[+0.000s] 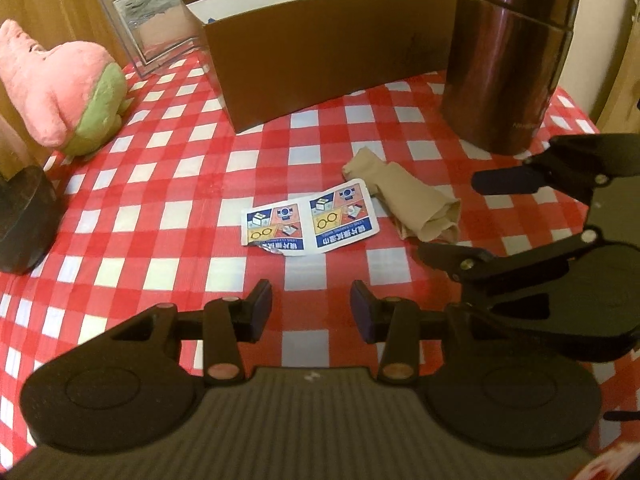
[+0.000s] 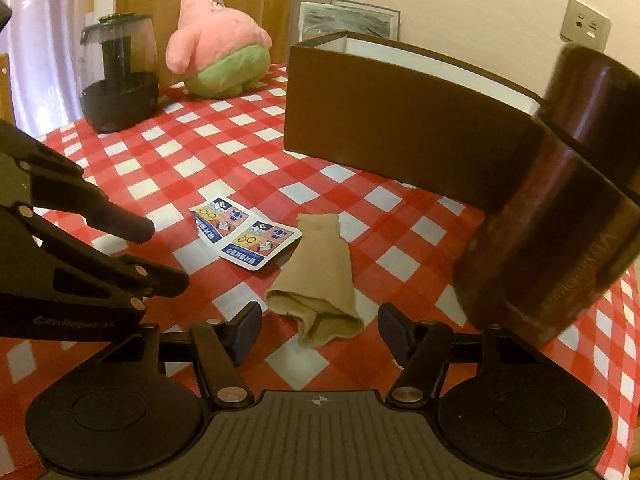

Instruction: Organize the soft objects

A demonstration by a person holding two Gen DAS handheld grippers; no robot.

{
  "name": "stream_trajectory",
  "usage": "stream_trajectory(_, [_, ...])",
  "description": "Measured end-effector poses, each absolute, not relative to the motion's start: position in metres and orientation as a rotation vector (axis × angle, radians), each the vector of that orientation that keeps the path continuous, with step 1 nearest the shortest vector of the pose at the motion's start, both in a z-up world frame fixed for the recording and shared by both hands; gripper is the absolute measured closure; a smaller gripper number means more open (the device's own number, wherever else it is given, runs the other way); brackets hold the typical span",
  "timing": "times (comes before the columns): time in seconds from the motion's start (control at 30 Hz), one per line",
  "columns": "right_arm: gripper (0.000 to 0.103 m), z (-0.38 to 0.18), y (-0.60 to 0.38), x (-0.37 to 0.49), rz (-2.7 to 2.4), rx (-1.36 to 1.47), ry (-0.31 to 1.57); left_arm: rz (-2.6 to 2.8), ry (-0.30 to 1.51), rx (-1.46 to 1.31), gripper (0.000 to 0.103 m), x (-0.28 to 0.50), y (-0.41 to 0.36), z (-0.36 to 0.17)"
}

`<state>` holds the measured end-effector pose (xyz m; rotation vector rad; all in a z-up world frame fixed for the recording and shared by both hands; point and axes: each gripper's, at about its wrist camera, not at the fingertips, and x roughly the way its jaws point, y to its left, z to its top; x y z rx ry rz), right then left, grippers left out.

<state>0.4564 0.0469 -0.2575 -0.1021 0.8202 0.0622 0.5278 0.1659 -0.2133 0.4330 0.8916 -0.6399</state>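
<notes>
Lengthwise, beige sock (image 2: 320, 276), open cuff toward right gripper (image 2: 320, 334)

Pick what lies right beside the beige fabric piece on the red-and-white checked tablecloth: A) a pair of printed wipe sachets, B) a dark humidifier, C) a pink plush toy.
A: the printed wipe sachets lie against the beige fabric piece; the plush and the humidifier stand far back.

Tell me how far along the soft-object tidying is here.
Nothing looks done: the beige sock and pink plush sit on the checked tablecloth, outside the brown box. In hand: the right claw, open and empty, hangs near the sock's cuff. Left: gripping and boxing both.
</notes>
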Motion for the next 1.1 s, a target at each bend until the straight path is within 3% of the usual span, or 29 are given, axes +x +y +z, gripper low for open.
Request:
stream_trajectory(0.23, [0.047,-0.268,0.046,0.467,0.072,-0.112,0.795,-0.661,0.873,0.488,0.063,0.533,0.161,-0.222])
stream_trajectory(0.33, [0.065,-0.269,0.044,0.471,0.079,-0.103,0.786,-0.677,0.865,0.506,0.063,0.535,0.157,-0.224])
stream_trajectory(0.4, [0.083,-0.268,0.042,0.472,0.059,-0.095,0.786,-0.688,0.849,0.524,0.063,0.534,0.152,-0.225])
stream_trajectory(0.47, [0.090,-0.266,0.036,0.470,0.040,-0.057,0.775,-0.694,0.830,0.542,0.063,0.534,0.146,-0.226])
stream_trajectory(1.1, [0.091,-0.243,-0.012,0.462,0.038,0.343,0.725,-0.757,0.670,0.679,0.062,0.537,0.111,-0.236])
